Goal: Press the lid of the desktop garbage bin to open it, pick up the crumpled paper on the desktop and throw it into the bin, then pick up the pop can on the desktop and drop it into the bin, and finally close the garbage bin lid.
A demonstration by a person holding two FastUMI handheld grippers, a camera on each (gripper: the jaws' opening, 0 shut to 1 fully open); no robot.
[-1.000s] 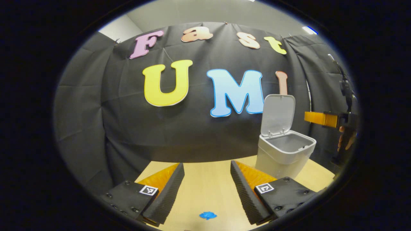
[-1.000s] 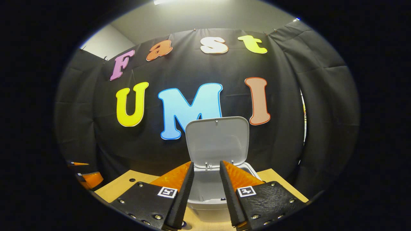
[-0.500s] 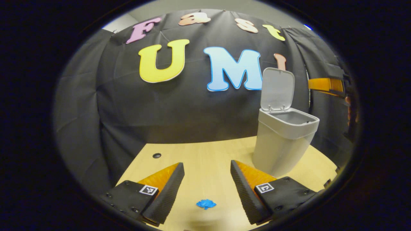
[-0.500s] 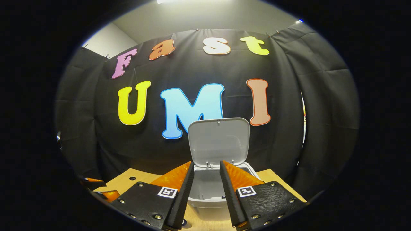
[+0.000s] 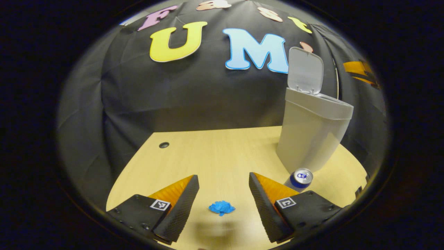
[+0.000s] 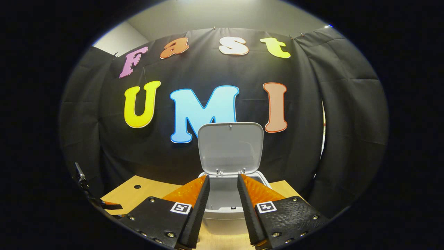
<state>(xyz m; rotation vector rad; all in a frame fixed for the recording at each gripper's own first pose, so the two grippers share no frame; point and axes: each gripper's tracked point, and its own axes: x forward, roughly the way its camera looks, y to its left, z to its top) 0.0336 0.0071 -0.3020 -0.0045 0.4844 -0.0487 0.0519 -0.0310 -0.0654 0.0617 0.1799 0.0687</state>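
Left gripper view: the left tool (image 5: 223, 198) is seen released, its fingers spread wide above the desk (image 5: 215, 152). The crumpled paper (image 5: 221, 207), small and blue, lies on the desk between the fingertips, touched by neither. The pop can (image 5: 300, 177) stands upright just beside the foot of the garbage bin (image 5: 312, 139), close behind the tool's right-hand finger; its top faces the camera. The bin is seen from the side, standing at the far right part of the desk, with its lid (image 5: 305, 71) raised nearly upright. A small round hole (image 5: 163, 144) is noted in the desk's far left area. The right tool appears as a blurred form at the far right edge, above bin level.

Right gripper view: the right tool (image 6: 223, 211) is seen released, with a narrower gap between its fingers, nothing held. Through that gap the bin's open mouth (image 6: 230, 198) is seen head-on, the lid's pale underside (image 6: 230, 147) facing the camera.
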